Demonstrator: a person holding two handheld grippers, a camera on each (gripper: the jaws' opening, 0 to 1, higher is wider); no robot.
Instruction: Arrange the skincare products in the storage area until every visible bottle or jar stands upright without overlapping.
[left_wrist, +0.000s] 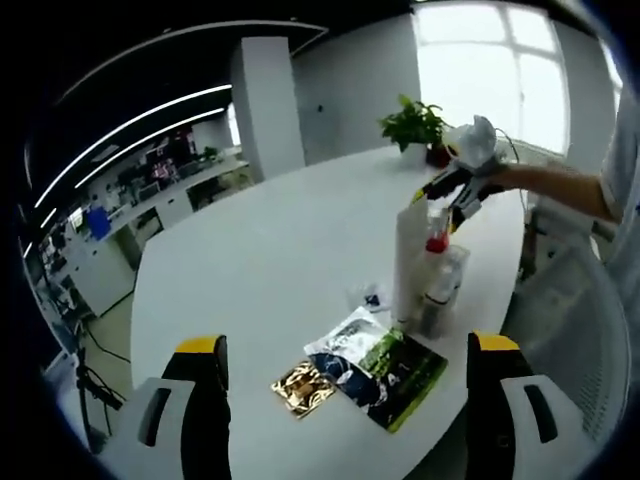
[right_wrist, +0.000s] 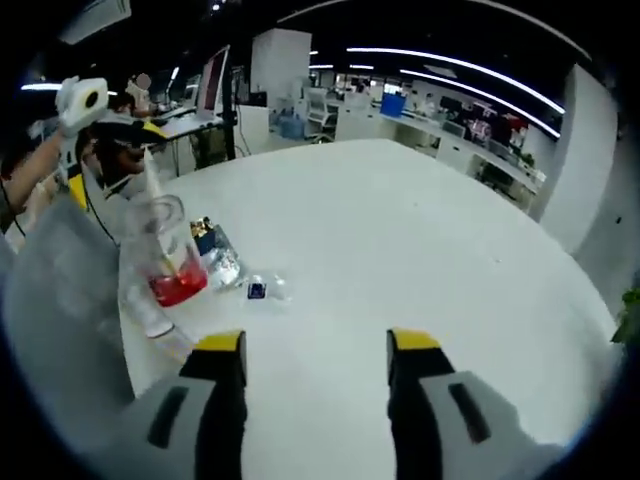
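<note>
In the left gripper view, the left gripper (left_wrist: 345, 400) has its fingers wide apart and holds nothing. A tall white tube (left_wrist: 408, 262) and a red-capped bottle (left_wrist: 436, 272) stand close together on the white worktop (left_wrist: 270, 260), ahead and a bit right. Flat sachets (left_wrist: 372, 368) lie between the fingers, farther out.

In the right gripper view, the right gripper (right_wrist: 315, 400) is apart and empty too. The bottles stand far left, so I think tidying is left to do.
</note>
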